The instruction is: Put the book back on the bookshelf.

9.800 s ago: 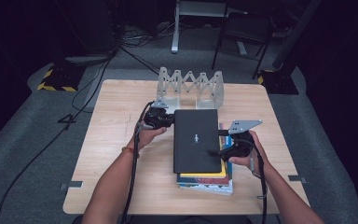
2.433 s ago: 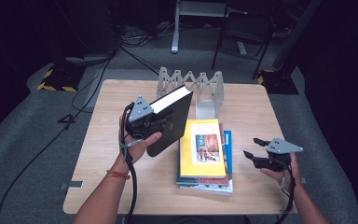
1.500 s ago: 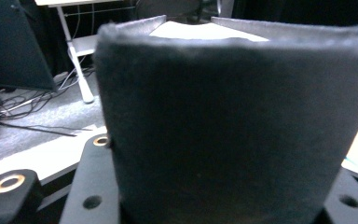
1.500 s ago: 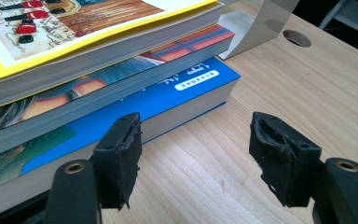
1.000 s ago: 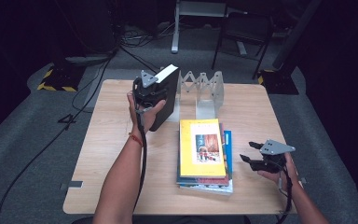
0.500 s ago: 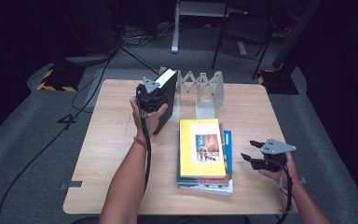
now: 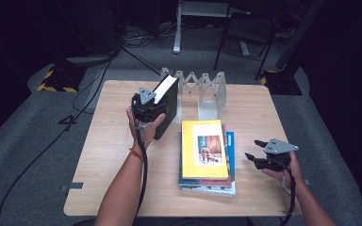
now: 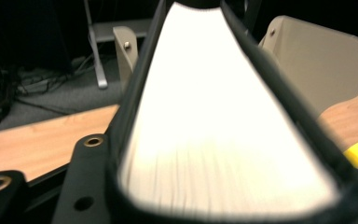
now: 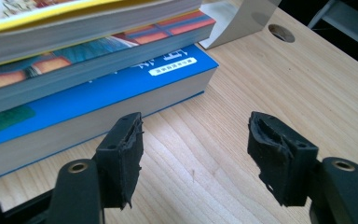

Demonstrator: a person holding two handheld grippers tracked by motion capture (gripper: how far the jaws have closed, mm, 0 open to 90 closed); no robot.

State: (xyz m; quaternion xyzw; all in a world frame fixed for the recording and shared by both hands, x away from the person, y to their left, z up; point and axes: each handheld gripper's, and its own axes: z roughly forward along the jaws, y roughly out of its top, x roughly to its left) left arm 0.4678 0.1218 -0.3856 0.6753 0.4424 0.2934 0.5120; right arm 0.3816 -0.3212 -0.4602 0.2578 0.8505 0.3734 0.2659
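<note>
A thick black book [image 7: 168,112] with white page edges stands upright on the table, just left of the grey accordion rack [image 7: 202,87]. My left gripper [image 7: 152,106] grips it from the near side. The book [image 8: 214,116] sits between the jaws, which have just been opening a little, and one finger [image 8: 86,186] lies against the cover. My right gripper [image 7: 253,149] rests open on the table, right of a stack of books [image 7: 205,157] topped by a yellow one. In the right gripper view, the jaws [image 9: 196,149] have nothing between them and the blue bottom book [image 9: 98,98] lies just ahead.
The wooden table [image 7: 264,108] has bare room at the left and right of the stack. A rack plate [image 8: 317,60] rises behind the held book. Beyond the table are a dark carpeted floor, cables and a chair.
The left hand has brought the black book down and slightly nearer, so it now stands on the table beside the rack's left end. The right gripper has stayed put.
</note>
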